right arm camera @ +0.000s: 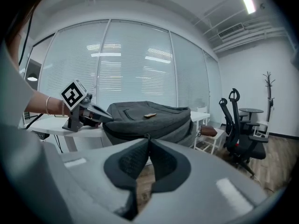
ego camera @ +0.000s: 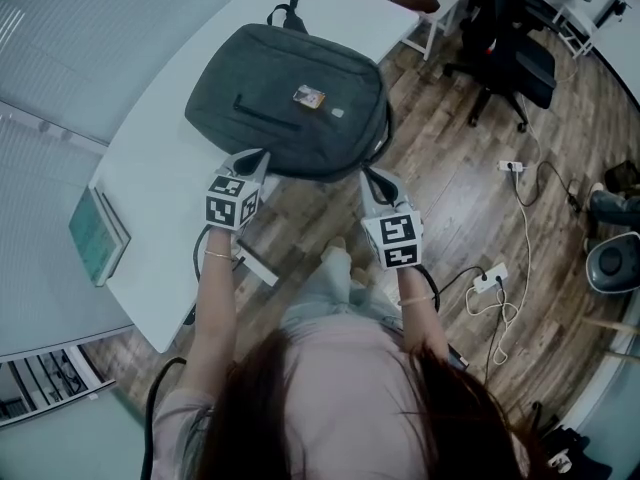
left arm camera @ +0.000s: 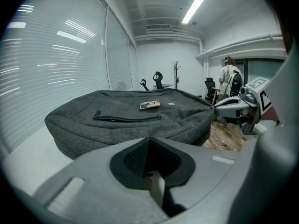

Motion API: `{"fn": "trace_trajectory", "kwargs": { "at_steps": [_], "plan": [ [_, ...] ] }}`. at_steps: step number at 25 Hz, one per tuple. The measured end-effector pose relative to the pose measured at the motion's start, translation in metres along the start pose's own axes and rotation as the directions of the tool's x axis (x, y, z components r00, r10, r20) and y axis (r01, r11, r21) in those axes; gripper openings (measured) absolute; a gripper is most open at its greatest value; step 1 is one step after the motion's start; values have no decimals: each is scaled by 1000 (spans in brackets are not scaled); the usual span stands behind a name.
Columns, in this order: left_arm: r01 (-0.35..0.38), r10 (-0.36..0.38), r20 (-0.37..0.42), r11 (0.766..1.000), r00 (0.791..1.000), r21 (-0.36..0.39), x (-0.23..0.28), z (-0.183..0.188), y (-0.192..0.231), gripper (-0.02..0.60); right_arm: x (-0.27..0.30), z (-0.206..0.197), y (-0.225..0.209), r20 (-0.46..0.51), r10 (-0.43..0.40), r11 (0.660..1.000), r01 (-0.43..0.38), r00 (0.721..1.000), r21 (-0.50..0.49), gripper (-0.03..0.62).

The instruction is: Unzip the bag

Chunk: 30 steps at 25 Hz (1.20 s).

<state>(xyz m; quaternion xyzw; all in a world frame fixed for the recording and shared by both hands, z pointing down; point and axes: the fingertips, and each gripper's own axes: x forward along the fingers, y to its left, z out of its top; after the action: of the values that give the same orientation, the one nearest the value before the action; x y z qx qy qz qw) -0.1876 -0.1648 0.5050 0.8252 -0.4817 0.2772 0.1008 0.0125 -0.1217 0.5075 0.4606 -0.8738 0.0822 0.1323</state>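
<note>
The grey bag (ego camera: 290,98) lies flat on the white counter (ego camera: 170,198), front face up. Its carry loop (ego camera: 287,13) points away from you and its near side sits right at the counter's edge in front of you. On the top face you can see a front pocket zip (ego camera: 265,111), closed, and a small orange-and-white tag (ego camera: 309,96) just beside it.

Your left hand-held gripper (ego camera: 260,156) sits at the bag's near-left corner, angled down toward the counter. Its own view shows the two pads pressed together, with the bag's grey side wall right beyond the tip. The right gripper view shows that tip touching the bag's edge low down by the counter. Whether it nips any fabric you cannot tell from these views.

Your right hand-held gripper (ego camera: 373,175) is at the bag's near-right corner, over the wooden floor (ego camera: 450,198) just off the counter's edge. Its pads are pressed together too. A small dark tab, which looks like the zip pull (right arm camera: 147,136), stands up exactly where they meet, pinched between them. In the left gripper view the tip of this gripper touches the bag's corner.

A green book (ego camera: 97,234) lies on the counter well off to your left, apart from the bag. On the floor to your right are a black office chair (ego camera: 510,63) and a white power strip (ego camera: 490,280) with its cable
</note>
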Motion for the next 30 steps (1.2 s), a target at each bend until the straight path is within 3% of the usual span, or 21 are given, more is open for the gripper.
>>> {"fn": "trace_trajectory", "kwargs": {
  "at_steps": [16, 30],
  "plan": [
    [11, -11, 12, 1000, 1000, -4, 0, 2, -1, 9, 11, 6, -44, -3, -51, 999, 51, 999, -6, 12],
    [66, -66, -8, 997, 998, -49, 2, 2, 0, 9, 28, 14, -74, -1, -82, 997, 82, 997, 11, 12]
  ]
}}
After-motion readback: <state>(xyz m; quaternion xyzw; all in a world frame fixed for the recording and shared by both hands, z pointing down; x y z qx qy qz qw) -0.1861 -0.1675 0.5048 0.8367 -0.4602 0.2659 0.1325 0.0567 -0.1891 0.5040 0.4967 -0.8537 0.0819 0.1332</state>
